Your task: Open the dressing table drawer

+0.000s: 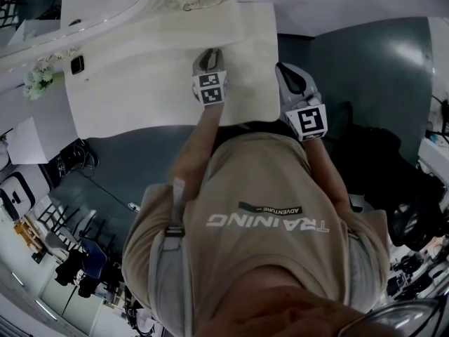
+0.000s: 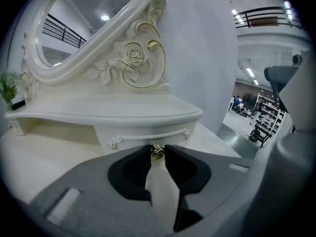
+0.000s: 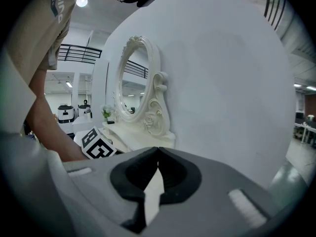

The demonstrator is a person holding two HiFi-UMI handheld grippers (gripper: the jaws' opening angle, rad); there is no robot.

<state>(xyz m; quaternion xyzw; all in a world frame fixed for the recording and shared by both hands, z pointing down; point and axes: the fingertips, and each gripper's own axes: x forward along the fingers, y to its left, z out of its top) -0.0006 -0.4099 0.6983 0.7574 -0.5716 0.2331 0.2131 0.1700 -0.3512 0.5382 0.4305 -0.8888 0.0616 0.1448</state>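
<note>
Brass-coloured, the small knob (image 2: 157,151) of the drawer (image 2: 143,132) sits pinched between the tips of the left gripper (image 2: 158,149), whose jaws have closed onto it from either side. The drawer lies straight below the oval mirror (image 2: 74,38), under the tabletop (image 2: 108,110) of the white dressing table (image 1: 140,83), beneath the carved rose at the mirror's foot.

By my reading the reach and the grasp are done, while the pull is not. The drawer front looks flush under the tabletop, with no dark gap showing, so all of the opening is left.

The right gripper (image 3: 158,150) has its jaws shut on nothing. It is held well to the right of the mirror, off the table's edge, and takes no part.

From the head view the drawer front cannot be seen, because the tabletop and the left gripper (image 1: 208,56) cover it. The left gripper's own jaws hide the lower part of the drawer front, so its bottom edge and side seams are hard to make out. The mirror is cut off at upper left.
</note>
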